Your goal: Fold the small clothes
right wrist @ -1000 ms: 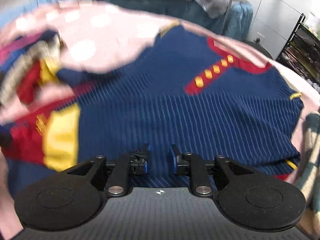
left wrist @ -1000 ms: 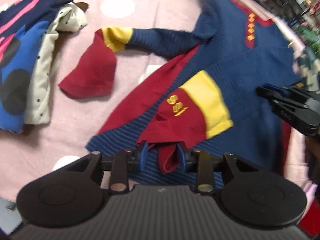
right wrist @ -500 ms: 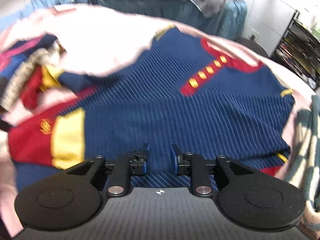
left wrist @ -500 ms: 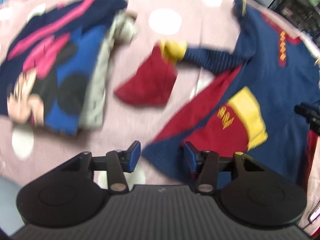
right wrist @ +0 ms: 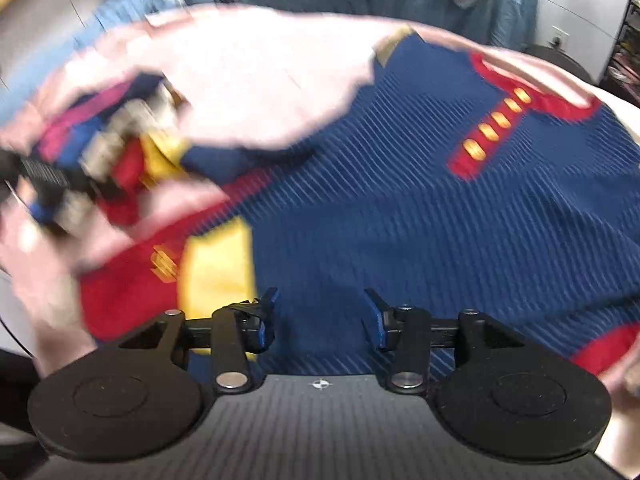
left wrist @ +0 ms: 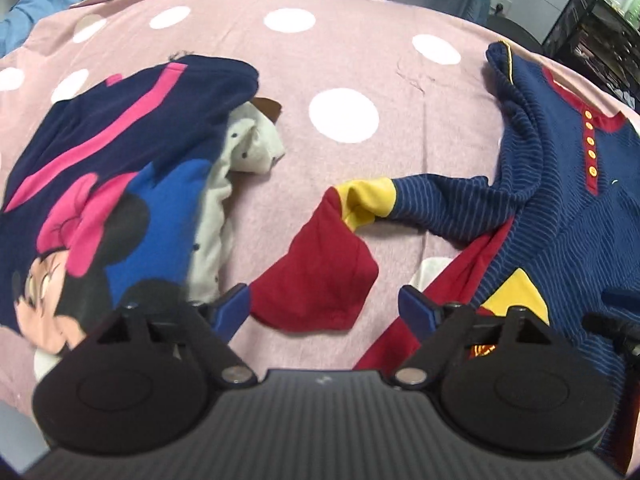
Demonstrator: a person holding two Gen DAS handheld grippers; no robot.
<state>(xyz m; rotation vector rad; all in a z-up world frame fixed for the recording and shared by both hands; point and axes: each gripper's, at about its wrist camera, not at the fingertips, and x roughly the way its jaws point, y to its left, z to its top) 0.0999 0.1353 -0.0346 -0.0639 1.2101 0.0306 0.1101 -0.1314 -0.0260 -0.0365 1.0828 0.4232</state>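
left gripper (left wrist: 324, 310): jaws opening, blue pads wide apart, nothing pinched; the red cuff of the loose sleeve lies on the cloth between and just beyond them.
right gripper (right wrist: 320, 316): jaws opening too, pads apart over the navy body of the sweater, no cloth caught between them.
sweater (left wrist: 568, 216): navy with thin stripes, red collar and a red placket with yellow buttons, spread on the right side of the cover (left wrist view).
loose sleeve (left wrist: 436, 204): stretches left from the body, a yellow band, then a red cuff (left wrist: 320, 276) flopped open on the cover.
other sleeve (right wrist: 200, 264): folded across the front of the body, red end with a yellow mark, then a yellow band (the right wrist view is blurred here).
folded pile (left wrist: 108, 208): navy top with a pink stripe and a cartoon mouse, lying over a cream dotted garment, well left of the sweater.
cover (left wrist: 344, 116): pink with white dots, under everything.
background: blue fabric heaped at the far edge, a black rack (left wrist: 600, 28) at the right.
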